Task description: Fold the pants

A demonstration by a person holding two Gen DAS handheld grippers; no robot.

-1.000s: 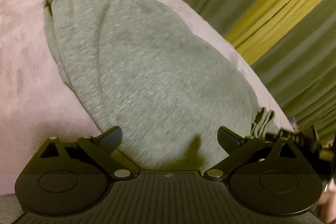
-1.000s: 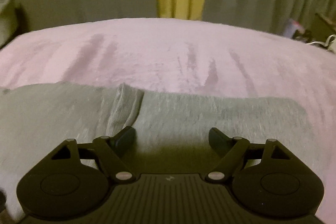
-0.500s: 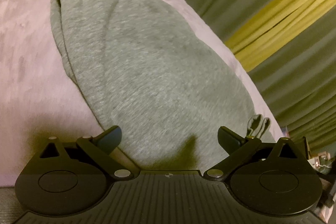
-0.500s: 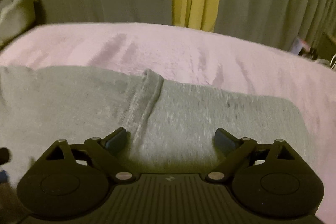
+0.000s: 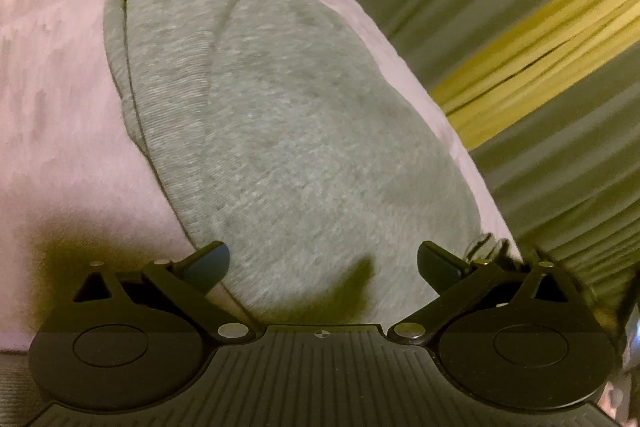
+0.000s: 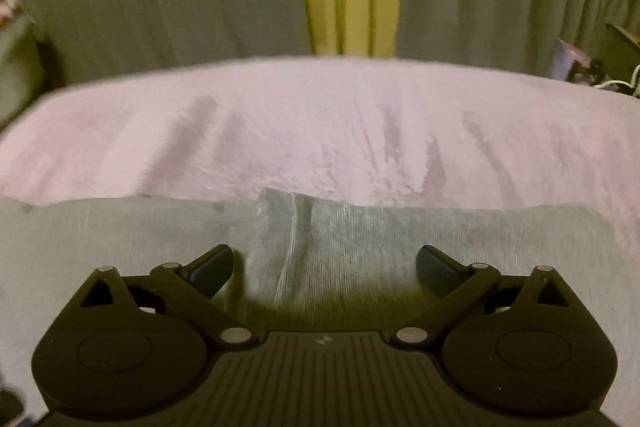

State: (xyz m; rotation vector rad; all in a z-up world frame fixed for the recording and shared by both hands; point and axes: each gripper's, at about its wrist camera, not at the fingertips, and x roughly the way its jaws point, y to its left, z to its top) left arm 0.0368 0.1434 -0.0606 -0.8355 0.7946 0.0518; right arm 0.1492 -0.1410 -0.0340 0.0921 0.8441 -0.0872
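Grey pants point(image 5: 288, 131) lie folded lengthwise along the far edge of the pink bed point(image 5: 48, 99), waistband farthest. Left gripper point(image 5: 323, 261) and right gripper point(image 6: 325, 263) hover with jaws spread, empty; both have crept nearer the fabric since a moment ago.

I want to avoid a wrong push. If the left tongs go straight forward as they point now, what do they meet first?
Most likely the grey pants: the cloth lies directly ahead between the open fingers of the left tongs. How near it is stays unclear.
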